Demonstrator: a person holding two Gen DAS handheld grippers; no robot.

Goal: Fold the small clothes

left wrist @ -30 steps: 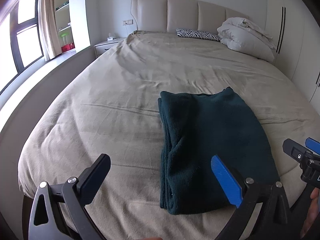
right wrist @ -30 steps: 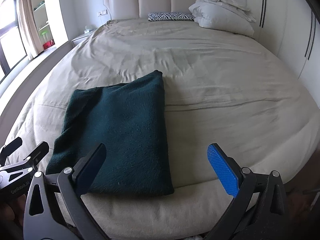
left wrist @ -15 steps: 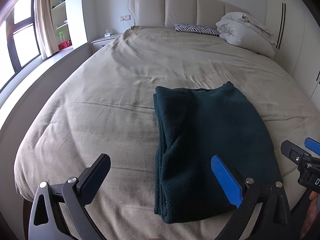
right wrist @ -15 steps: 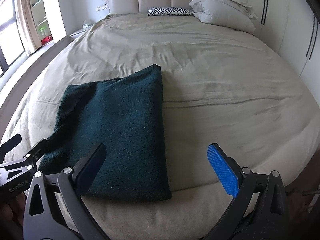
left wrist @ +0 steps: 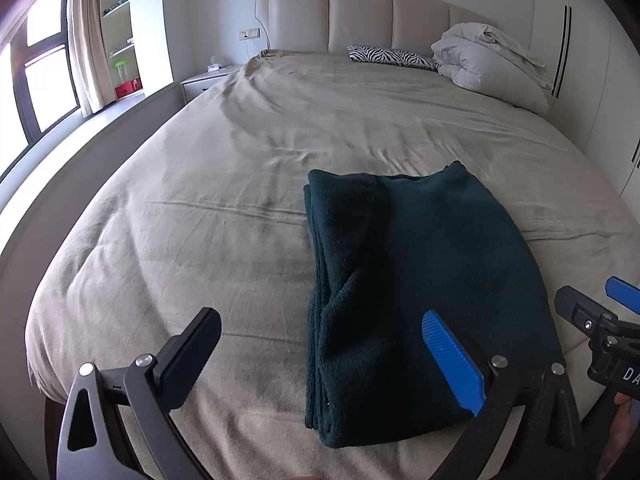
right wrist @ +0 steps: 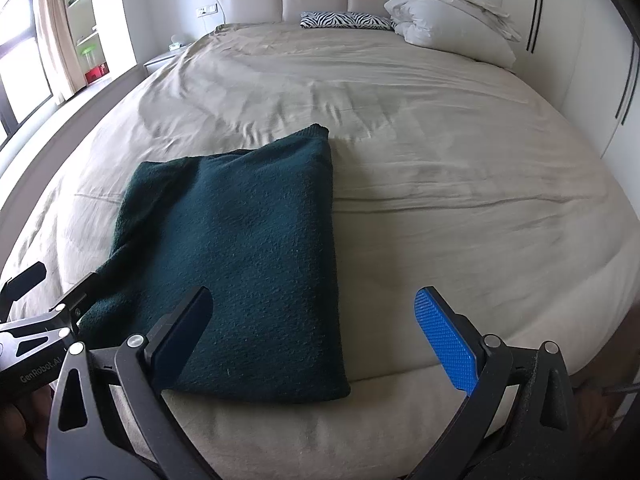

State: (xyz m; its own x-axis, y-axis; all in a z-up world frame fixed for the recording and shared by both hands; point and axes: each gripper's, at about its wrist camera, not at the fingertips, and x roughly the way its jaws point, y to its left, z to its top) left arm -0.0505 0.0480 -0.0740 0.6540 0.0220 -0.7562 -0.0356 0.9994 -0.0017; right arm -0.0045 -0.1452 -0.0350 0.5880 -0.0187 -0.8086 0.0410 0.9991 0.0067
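Observation:
A dark green knitted garment [left wrist: 416,280] lies folded into a rectangle on the beige bed [left wrist: 224,208], near its foot edge. My left gripper [left wrist: 320,344] hovers open above the garment's near left edge, holding nothing. In the right wrist view the same garment [right wrist: 244,256] fills the lower left. My right gripper [right wrist: 316,328] is open and empty over the garment's near right corner. The right gripper's fingers [left wrist: 620,300] show at the right edge of the left wrist view, and the left gripper's fingers [right wrist: 28,278] show at the left edge of the right wrist view.
A white duvet pile [left wrist: 492,64] and a zebra-print pillow [left wrist: 392,57] lie at the padded headboard [left wrist: 360,16]. A nightstand [left wrist: 204,80], shelves and a window [left wrist: 44,84] stand to the left. White wardrobe doors [left wrist: 592,80] line the right side.
Both grippers have moved forward and slightly lower toward the folded garment, so it looks larger and nearer. The garment has not moved. Both stay open.

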